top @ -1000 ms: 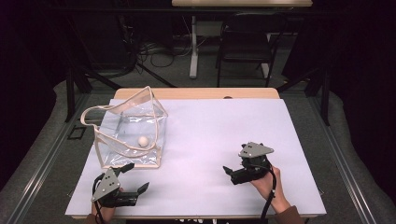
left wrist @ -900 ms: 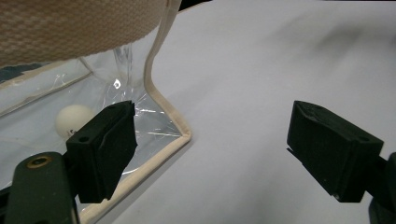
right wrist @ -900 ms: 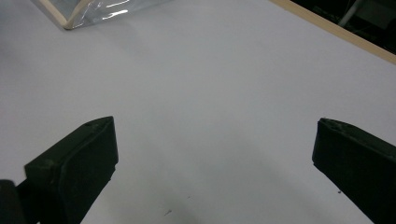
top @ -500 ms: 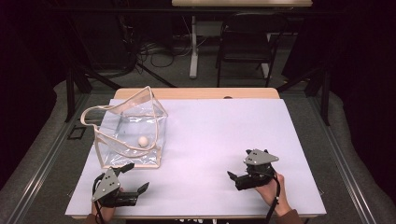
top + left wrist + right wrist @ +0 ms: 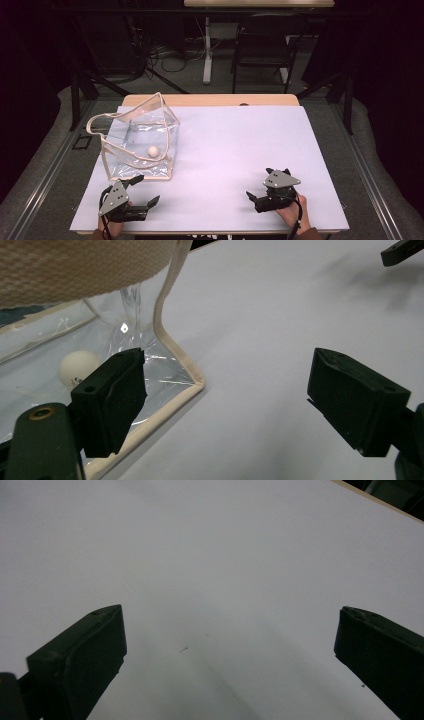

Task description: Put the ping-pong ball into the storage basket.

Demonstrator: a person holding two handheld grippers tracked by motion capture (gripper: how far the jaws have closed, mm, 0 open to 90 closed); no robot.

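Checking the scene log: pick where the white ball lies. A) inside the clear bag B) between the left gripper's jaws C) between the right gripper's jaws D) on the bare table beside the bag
A: the ball rests on the floor of the clear bag, seen through its wall in the left gripper view.

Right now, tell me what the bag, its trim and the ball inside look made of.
Bag: clear soft plastic, probably vinyl; glossy, creased, see-through.
Trim and handle strap: beige woven fabric; the weave shows on the strap.
Ball: smooth matte white, likely hard plastic like a ping-pong ball; uncertain.
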